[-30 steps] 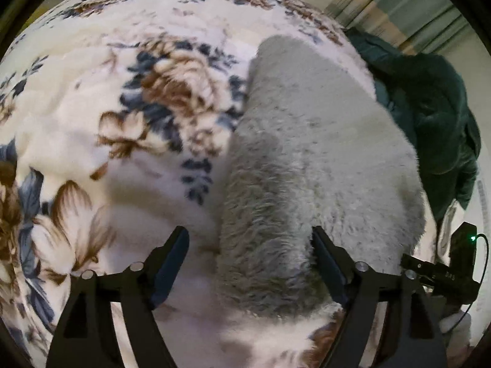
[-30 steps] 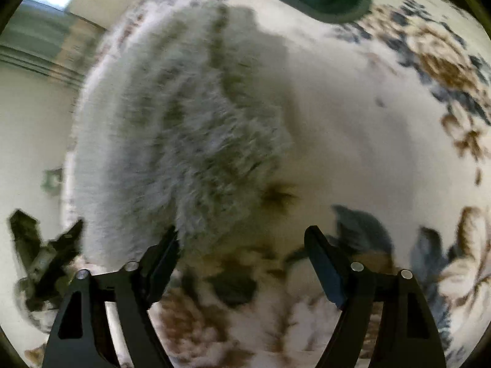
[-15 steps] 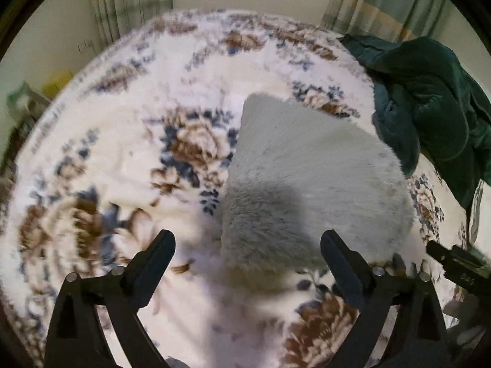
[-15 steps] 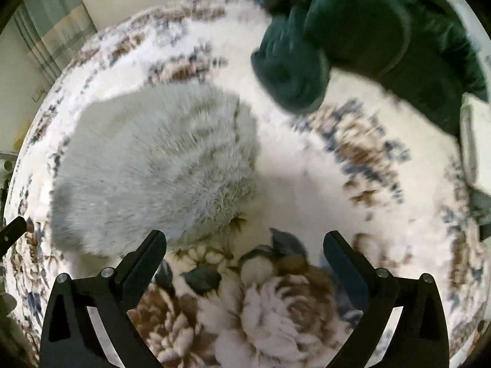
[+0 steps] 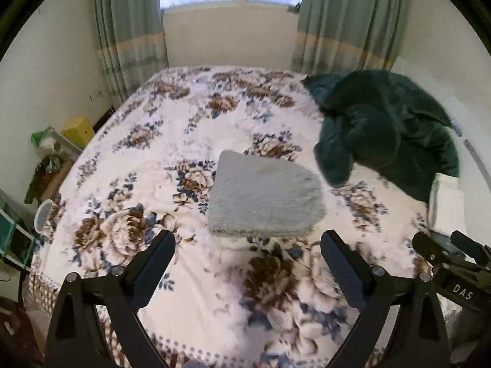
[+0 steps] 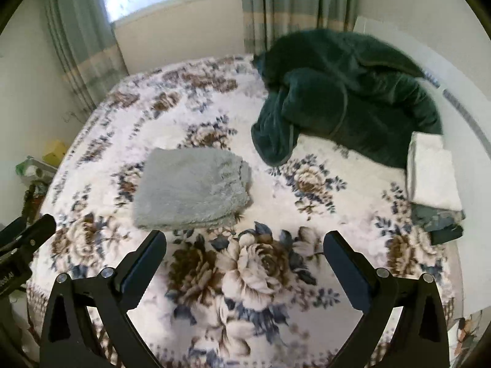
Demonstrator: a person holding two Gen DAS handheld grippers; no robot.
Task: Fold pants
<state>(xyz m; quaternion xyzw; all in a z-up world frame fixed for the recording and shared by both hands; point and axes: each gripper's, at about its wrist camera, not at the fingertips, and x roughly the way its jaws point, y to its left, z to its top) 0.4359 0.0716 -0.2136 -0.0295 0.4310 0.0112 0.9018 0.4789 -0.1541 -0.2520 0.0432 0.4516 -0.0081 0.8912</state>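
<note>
Left wrist view is showing the left gripper standing wide with nothing between its jaws, well above the bed and apart from the pants, which are lying as a compact grey fluffy bundle near the middle of the flowered cover. Right wrist view is showing the right gripper likewise spread wide and carrying nothing, the pants lying ahead and to its left. The jaws of both have just been opening, and no cloth is lying between them. In my judgement the fold is looking complete and the step in hand is the withdrawal: doing it well is meaning keeping both tools clear of the bundle so that no layer is being snagged or dragged loose, and checking that the edges are sitting stacked; the near edge in the left wrist view is appearing layered and even, though blur is limiting what can be confirmed. Around the work, a dark green blanket is lying heaped at the far right of the bed, apart from the pants, and a stack of folded items is resting at the right edge. Nothing is standing between the tools and the pants.
</note>
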